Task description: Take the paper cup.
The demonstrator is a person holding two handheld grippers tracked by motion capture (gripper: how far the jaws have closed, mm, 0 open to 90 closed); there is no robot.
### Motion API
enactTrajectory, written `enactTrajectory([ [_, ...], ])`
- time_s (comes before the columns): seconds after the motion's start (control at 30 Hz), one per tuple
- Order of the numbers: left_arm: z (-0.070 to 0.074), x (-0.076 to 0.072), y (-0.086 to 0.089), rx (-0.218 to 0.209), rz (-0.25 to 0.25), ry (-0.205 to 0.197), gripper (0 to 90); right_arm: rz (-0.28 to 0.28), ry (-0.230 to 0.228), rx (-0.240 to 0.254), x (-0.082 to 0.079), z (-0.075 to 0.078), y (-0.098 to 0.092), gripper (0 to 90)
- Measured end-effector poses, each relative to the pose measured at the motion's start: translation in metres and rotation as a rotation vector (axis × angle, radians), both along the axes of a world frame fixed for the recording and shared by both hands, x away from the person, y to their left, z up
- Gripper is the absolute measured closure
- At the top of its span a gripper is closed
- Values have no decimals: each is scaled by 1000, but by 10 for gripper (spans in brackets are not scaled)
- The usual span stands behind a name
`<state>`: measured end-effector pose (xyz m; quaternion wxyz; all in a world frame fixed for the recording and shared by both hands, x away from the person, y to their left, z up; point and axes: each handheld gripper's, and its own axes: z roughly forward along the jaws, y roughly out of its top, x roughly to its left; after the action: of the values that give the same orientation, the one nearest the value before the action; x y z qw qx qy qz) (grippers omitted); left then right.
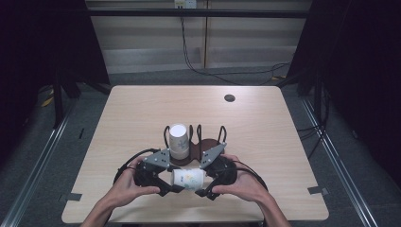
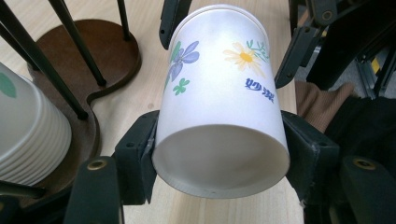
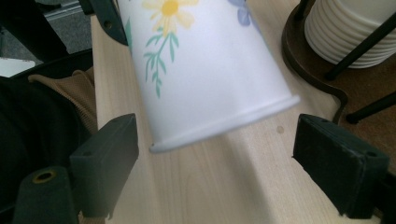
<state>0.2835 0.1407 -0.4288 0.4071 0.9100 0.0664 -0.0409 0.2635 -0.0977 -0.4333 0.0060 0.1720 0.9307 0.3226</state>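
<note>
A white paper cup (image 1: 188, 178) with printed flowers lies on its side, lifted just above the table between the two grippers. My left gripper (image 1: 171, 182) is shut on the cup's (image 2: 219, 107) narrow bottom end, its pads (image 2: 140, 149) pressing both sides. My right gripper (image 1: 204, 184) is open; in the right gripper view its jaws stand wide on either side of the cup's (image 3: 205, 70) rim, and neither pad (image 3: 112, 140) touches it. A hand holds each gripper near the table's front edge.
Just behind the grippers stands a dark wire cup rack (image 1: 208, 142) on a brown base (image 2: 107, 51), with a stack of white cups (image 1: 178, 141) in its left slot. A small dark hole (image 1: 230, 98) sits far right on the wooden table (image 1: 142, 109).
</note>
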Motion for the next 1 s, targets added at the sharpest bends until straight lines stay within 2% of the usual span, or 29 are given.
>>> enactTrajectory([
  [0.17,1,0,1,-34,26,6,357,-30,8,62,1,-1,-10,140],
  [0.23,1,0,2,-49,36,7,356,-45,13,70,1,-1,-13,141],
  [0.3,2,1,4,-59,41,-6,356,-50,14,92,1,-1,-16,144],
  [0.47,3,2,8,-119,84,3,353,-67,17,116,0,1,-20,141],
  [0.77,4,2,12,-175,98,-4,353,-92,7,231,0,4,-29,140],
  [1.0,6,2,15,-211,112,-8,353,-135,-9,325,1,4,-37,141],
])
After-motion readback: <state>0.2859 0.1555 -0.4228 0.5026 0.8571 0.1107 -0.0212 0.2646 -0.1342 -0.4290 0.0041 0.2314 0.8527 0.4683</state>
